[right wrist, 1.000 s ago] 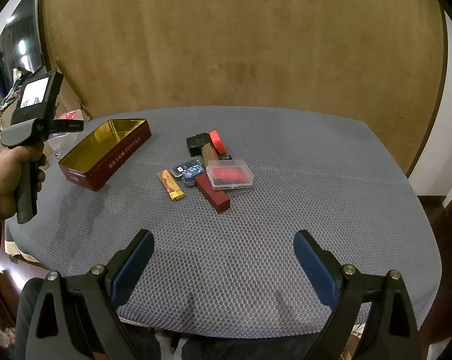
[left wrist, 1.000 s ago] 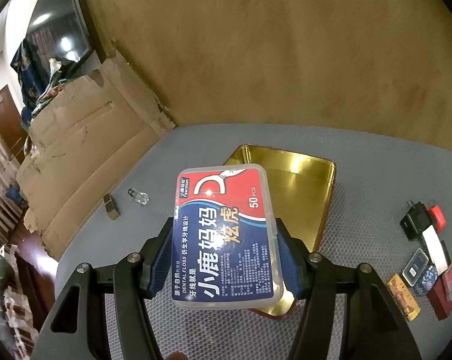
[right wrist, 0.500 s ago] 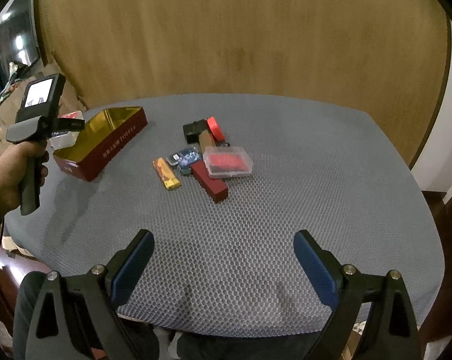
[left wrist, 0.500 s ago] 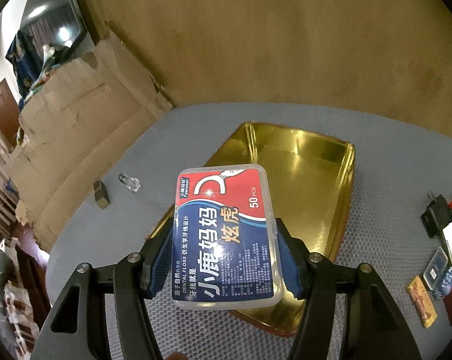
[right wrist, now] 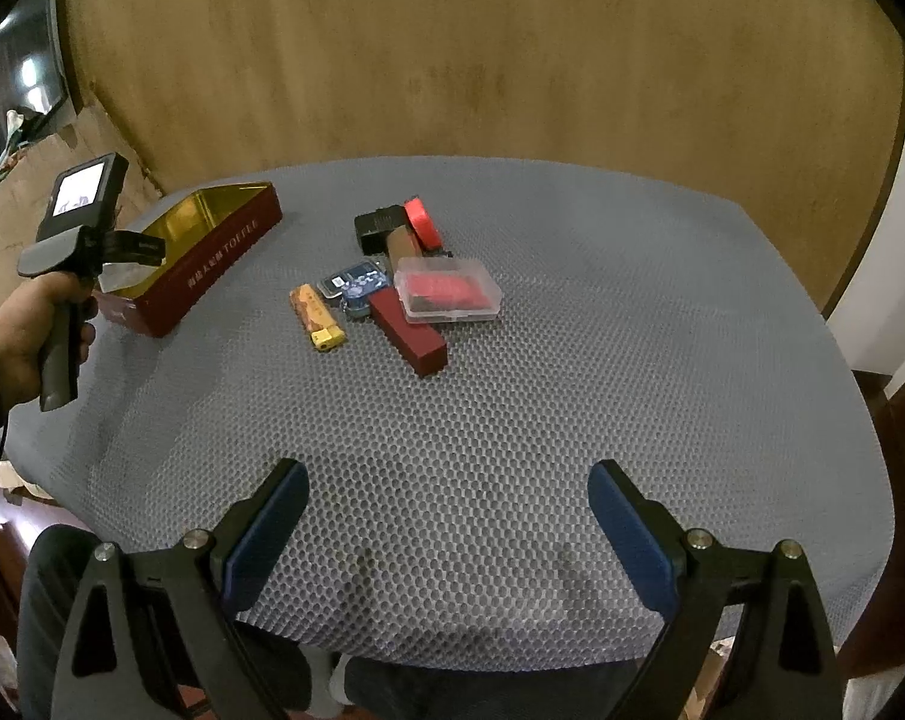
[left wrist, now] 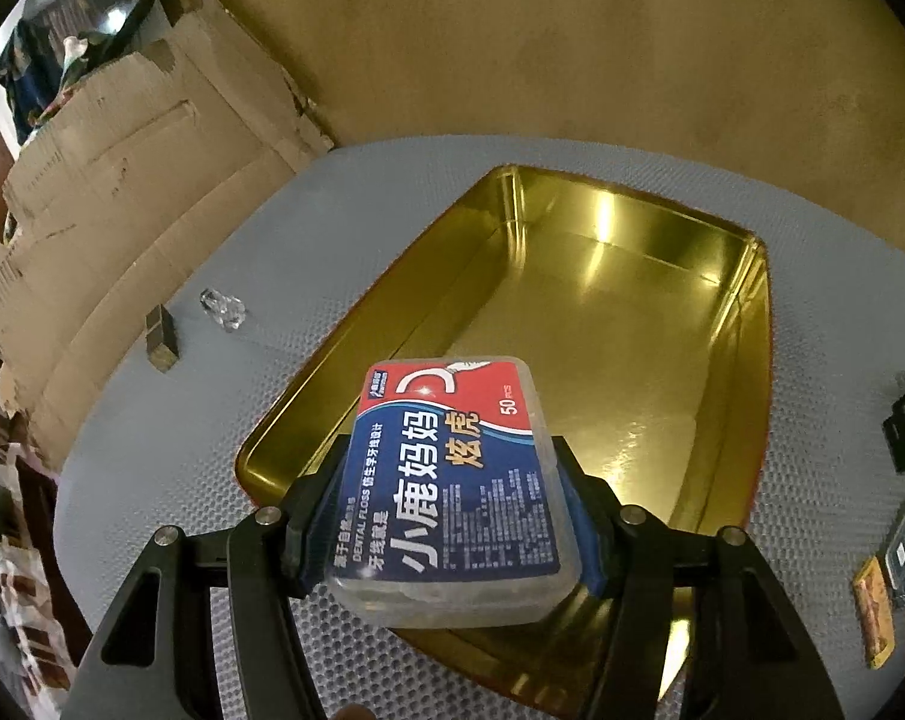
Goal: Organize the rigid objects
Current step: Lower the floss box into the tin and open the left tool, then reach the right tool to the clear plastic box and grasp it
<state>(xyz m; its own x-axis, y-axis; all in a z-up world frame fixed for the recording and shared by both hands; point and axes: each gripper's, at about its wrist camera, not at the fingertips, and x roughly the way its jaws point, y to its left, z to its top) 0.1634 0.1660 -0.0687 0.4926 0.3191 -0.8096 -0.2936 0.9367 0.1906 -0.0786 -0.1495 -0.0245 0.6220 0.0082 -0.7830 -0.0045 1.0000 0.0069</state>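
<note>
The tin (left wrist: 746, 324) has swelled to fill my left view. A second ago it sat small and well ahead of the floss box; now its gold floor spreads out right under and beyond the box, so I'm over the near end of the tin. That means the carry is about done, I'd say, and lowering and letting go is what's left.

My left gripper (left wrist: 452, 498) is clenched on the floss box (left wrist: 452, 474), blue pads pressed on both long sides, label up, tipped slightly toward the tin's far wall. The box hangs above the tin's near rim, not yet touching the floor as far as I can tell.

Left of the tin, a small clear bottle (left wrist: 223, 308) and a dark little block (left wrist: 161, 333) lie on the grey mat (right wrist: 512, 420), closer in view than they were.

My right gripper (right wrist: 446, 519) hangs released, jaws spread wide over bare mat, well away from the tin, same as before. Right of the tin waits the pile: clear case (right wrist: 449, 297), maroon box (right wrist: 409, 333), yellow lighter (right wrist: 317, 318), black block (right wrist: 379, 229). The tin is empty inside, so there's plenty of room.
</note>
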